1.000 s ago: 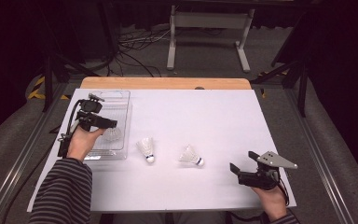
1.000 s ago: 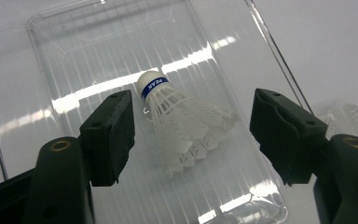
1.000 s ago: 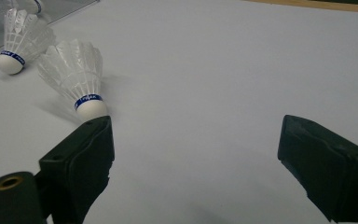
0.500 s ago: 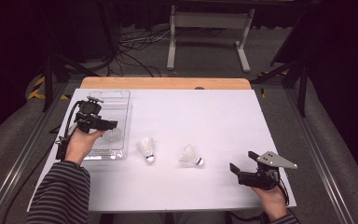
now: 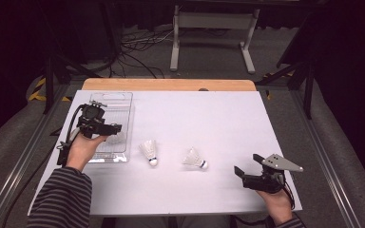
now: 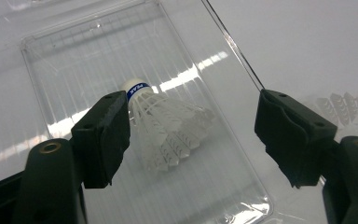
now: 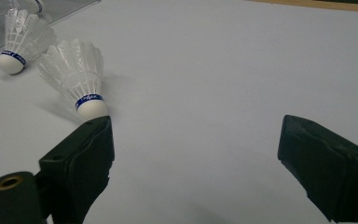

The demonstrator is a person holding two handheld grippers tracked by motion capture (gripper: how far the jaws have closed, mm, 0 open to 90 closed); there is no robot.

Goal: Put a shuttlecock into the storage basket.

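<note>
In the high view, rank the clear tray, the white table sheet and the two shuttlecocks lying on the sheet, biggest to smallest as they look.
1. White table sheet
2. Clear tray
3. Left shuttlecock and right shuttlecock: they look alike in size, so no ranking between them.

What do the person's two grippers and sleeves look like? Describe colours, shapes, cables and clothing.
Both grippers are black with two blocky jaws. The left gripper trails a black cable; the right gripper carries a grey three-cornered plate on top. The left sleeve is striped dark and grey.
</note>
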